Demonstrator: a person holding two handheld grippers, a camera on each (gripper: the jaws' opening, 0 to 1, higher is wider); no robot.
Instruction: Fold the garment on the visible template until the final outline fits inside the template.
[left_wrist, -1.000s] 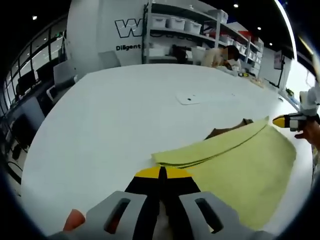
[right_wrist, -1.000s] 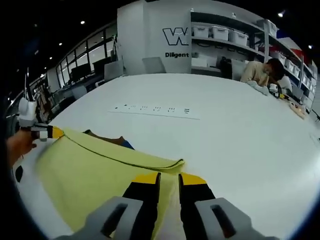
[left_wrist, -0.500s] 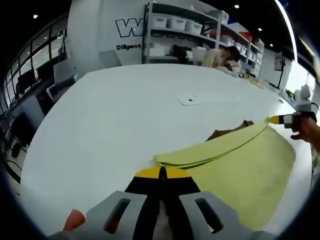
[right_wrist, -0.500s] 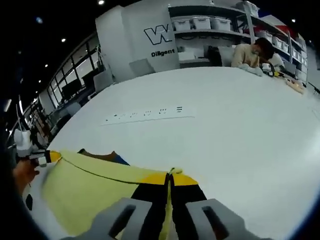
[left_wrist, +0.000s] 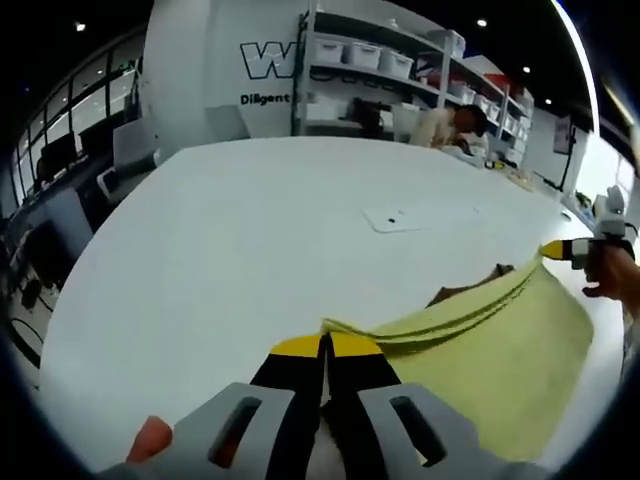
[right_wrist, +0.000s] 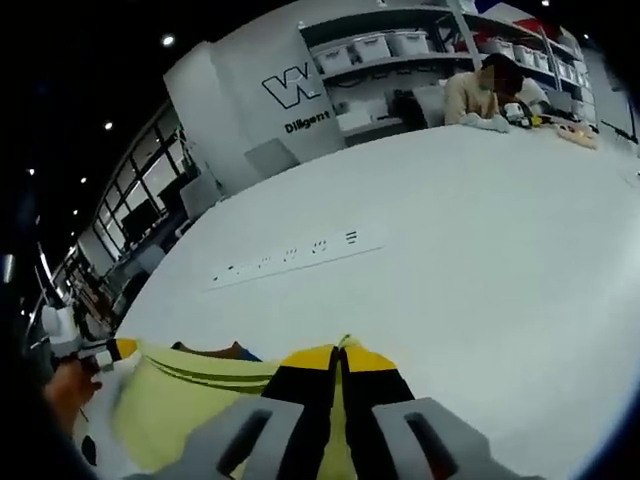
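so in the left gripper view, the left gripper (left_wrist: 323, 345) is clenched at the near corner of the yellow-green garment (left_wrist: 490, 350), its jaws pressed together with the cloth edge running out from the tips, so it looks to be pinching that corner. the garment lies on the white desk (left_wrist: 250, 230) already doubled over, with stacked edges showing along its far side, and a brown template (left_wrist: 470, 290) peeks out just behind that fold. at the far right the right gripper (left_wrist: 560, 250) holds the opposite corner, with a hand (left_wrist: 612, 275) behind it. in the right gripper view, the right gripper (right_wrist: 338, 355) is likewise clenched on the garment's corner, the cloth (right_wrist: 190, 400) spreading off to the left, the left gripper (right_wrist: 112, 350) at its other end and a sliver of brown template (right_wrist: 215, 351) beyond the fold. judging by this, at least one fold is made and both corners are lifted for another; whether the outline fits the template yet cannot be told, since most of the template is covered.
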